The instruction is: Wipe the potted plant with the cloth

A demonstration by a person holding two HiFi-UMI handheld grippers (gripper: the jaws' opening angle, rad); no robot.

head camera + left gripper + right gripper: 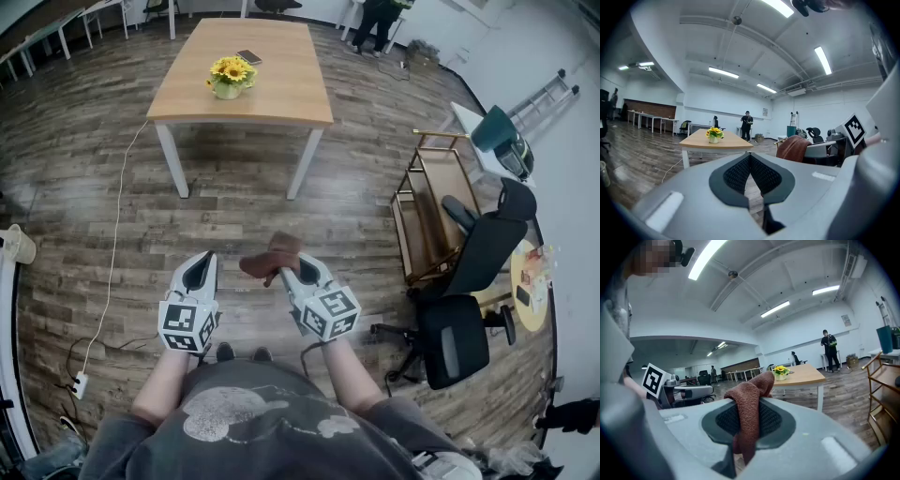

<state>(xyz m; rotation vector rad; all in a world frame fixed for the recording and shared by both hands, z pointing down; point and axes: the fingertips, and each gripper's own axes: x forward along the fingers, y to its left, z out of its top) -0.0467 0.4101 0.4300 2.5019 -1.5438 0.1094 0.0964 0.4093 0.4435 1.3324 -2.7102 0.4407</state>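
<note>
Wood-plank floor (84,197), open office; a light wooden table (281,94) stands well ahead with the potted plant (231,77), yellow flowers, on its near-left part. Right gripper (296,269) pinches a rust-brown cloth (270,260) between its pads, a fold bunched above, a tail hanging below. Left gripper (201,270) just beside it, jaws pressed together, nothing between; both well apart from the plant.

No readable text or labels.
</note>
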